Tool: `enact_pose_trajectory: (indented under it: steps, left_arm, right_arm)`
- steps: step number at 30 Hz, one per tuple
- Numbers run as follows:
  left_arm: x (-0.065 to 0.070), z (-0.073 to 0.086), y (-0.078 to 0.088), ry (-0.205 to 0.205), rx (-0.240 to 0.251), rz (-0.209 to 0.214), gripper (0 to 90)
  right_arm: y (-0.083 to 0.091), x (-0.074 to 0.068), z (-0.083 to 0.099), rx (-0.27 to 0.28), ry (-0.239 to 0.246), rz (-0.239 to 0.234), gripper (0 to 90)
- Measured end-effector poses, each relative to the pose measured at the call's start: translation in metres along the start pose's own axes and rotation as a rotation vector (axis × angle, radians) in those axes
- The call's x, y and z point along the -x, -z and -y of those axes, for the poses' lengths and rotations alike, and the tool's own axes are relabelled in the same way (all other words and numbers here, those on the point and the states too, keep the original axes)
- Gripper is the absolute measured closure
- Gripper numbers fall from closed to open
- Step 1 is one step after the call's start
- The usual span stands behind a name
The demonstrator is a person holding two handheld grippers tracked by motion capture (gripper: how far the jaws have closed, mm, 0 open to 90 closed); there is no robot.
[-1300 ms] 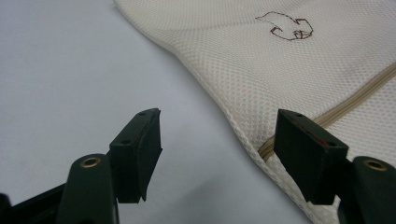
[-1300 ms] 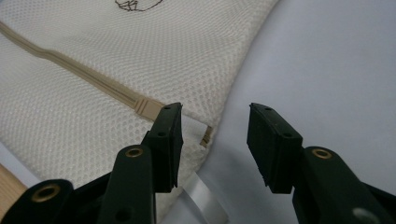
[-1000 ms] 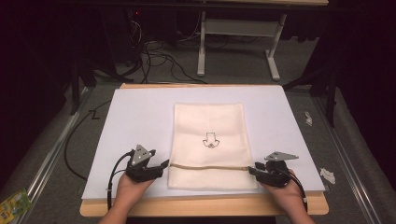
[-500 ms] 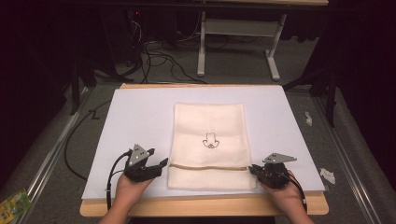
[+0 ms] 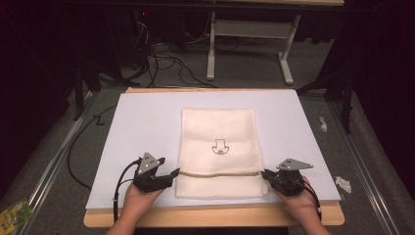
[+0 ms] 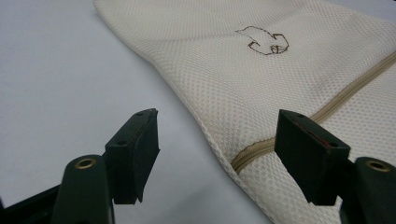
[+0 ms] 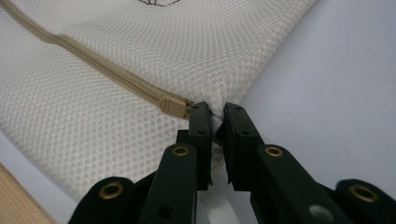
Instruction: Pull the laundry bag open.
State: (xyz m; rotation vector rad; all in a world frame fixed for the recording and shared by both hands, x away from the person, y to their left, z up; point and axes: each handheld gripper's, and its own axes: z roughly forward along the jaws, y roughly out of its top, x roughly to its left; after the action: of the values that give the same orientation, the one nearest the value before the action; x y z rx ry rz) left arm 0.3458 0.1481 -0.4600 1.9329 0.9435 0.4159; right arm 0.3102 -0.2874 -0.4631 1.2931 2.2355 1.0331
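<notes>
We see a cream mesh laundry bag [image 5: 219, 152] lying flat on the white sheet [image 5: 147, 127] that covers the desk [image 5: 210, 215], near the person's edge and roughly centred between the two hands. A tan zipper [image 5: 220, 173] runs across its lower part, and a small dark outline drawing [image 5: 219, 147] sits in the middle of the bag.

Our right gripper [image 7: 216, 122] has its jaws pressed together on the bag's edge, just beside the zipper pull [image 7: 173, 105], with a pinch of white fabric caught between them. Our left gripper [image 6: 219, 154] has its jaws wide apart, straddling the opposite end of the zipper without touching the mesh yet.

We judge the bag to be light, soft and limp: it will drape, fold and slide over the smooth sheet rather than hold its shape. A grip on the open mesh alone would likely bunch it up. The firmer places to hold seem to be the seamed edges and the zipper tape, so we would close the left jaws on the zipper's end to anchor the bag.
</notes>
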Motion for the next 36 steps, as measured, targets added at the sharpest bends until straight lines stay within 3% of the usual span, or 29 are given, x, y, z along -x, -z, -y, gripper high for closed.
enact_pose_trajectory:
  steps: [5,7,14,18,23,30,36]
  left_arm:
    - [0.004,-0.004,-0.002,0.040,0.006,0.031,30.5]
    - [0.011,-0.006,-0.006,0.037,0.003,0.038,31.1]
    - [0.041,-0.013,-0.027,-0.049,-0.048,0.107,35.9]
    - [0.057,-0.013,-0.036,-0.102,-0.045,0.150,34.4]
    - [0.074,-0.016,-0.044,-0.124,-0.044,0.167,33.5]
    - [0.090,-0.029,-0.057,-0.106,-0.021,0.202,35.7]
    - [0.109,-0.043,-0.073,-0.070,-0.029,0.276,44.5]
  right_arm:
    - [0.004,-0.001,-0.002,0.020,0.014,0.001,83.7]
    - [0.005,-0.002,-0.003,0.029,0.016,0.006,83.9]
    - [0.008,-0.005,-0.005,0.050,0.026,0.005,84.0]
    - [0.008,-0.005,-0.005,0.059,0.037,0.010,84.0]
    - [0.008,-0.004,-0.006,0.060,0.038,0.009,84.1]
    - [0.011,-0.009,-0.008,0.085,0.049,-0.005,84.1]
    - [0.011,-0.010,-0.009,0.086,0.051,-0.018,84.2]
